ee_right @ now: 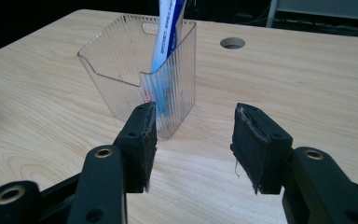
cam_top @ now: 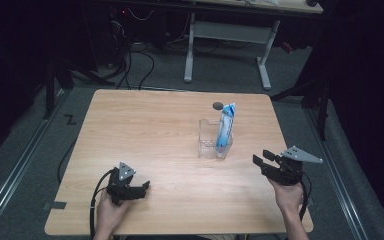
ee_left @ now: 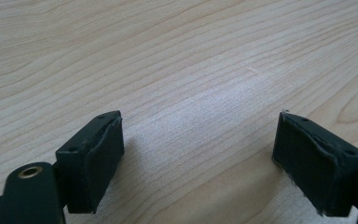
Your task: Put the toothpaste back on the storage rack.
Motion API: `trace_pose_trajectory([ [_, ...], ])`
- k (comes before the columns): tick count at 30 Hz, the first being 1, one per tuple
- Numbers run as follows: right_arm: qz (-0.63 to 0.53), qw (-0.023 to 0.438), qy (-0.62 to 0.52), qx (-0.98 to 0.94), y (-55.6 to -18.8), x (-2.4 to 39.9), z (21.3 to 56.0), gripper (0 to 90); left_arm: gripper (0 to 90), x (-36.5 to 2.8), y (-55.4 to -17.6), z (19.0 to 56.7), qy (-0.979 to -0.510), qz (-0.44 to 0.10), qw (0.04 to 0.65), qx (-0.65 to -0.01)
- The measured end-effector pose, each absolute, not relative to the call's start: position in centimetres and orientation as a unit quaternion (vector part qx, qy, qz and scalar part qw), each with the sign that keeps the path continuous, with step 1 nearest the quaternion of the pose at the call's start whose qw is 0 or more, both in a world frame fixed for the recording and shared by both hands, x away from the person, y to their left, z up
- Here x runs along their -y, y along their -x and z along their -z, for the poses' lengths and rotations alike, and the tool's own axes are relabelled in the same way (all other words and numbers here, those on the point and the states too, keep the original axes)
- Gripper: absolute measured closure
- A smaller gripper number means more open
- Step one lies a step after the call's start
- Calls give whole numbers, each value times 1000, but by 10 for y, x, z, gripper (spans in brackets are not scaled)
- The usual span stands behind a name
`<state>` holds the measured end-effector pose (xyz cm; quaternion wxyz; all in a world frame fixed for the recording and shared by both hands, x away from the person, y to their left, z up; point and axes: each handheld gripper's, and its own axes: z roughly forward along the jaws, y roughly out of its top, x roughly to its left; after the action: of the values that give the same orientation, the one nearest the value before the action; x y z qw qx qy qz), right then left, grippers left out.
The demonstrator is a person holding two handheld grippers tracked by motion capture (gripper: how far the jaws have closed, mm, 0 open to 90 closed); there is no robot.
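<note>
A clear ribbed plastic holder (cam_top: 209,139) (ee_right: 140,70) stands upright right of the table's middle. A blue and white tube (cam_top: 225,127) (ee_right: 167,32) leans inside it against its right wall. My right gripper (cam_top: 261,159) (ee_right: 193,140) hovers to the right of the holder, a short gap away, open with nothing between its pads. My left gripper (cam_top: 144,187) (ee_left: 198,163) rests low over bare wood near the front left, open and empty.
The wooden table (cam_top: 145,130) has a round cable hole (cam_top: 217,105) (ee_right: 232,43) behind the holder. Beyond the far edge stand a white desk frame (cam_top: 227,45) and loose cables on grey carpet. Bare wood lies between the two grippers.
</note>
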<state>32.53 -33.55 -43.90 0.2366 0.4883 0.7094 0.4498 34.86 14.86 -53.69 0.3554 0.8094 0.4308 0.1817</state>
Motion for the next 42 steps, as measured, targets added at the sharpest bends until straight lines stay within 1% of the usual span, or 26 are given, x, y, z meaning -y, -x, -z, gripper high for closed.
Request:
trace_pose_trajectory([
  [13, -439, 235, -496, -711, -323, 333, 459, 502, 165, -149, -349, 537, -809, -182, 355, -431],
  [36, -420, 217, -522, -710, -325, 339, 490, 517, 165, -149, -349, 537, -809, -182, 355, -431],
  [42, -407, 221, -526, -713, -327, 340, 496, 517, 165, -149, -349, 537, -809, -182, 355, -431],
])
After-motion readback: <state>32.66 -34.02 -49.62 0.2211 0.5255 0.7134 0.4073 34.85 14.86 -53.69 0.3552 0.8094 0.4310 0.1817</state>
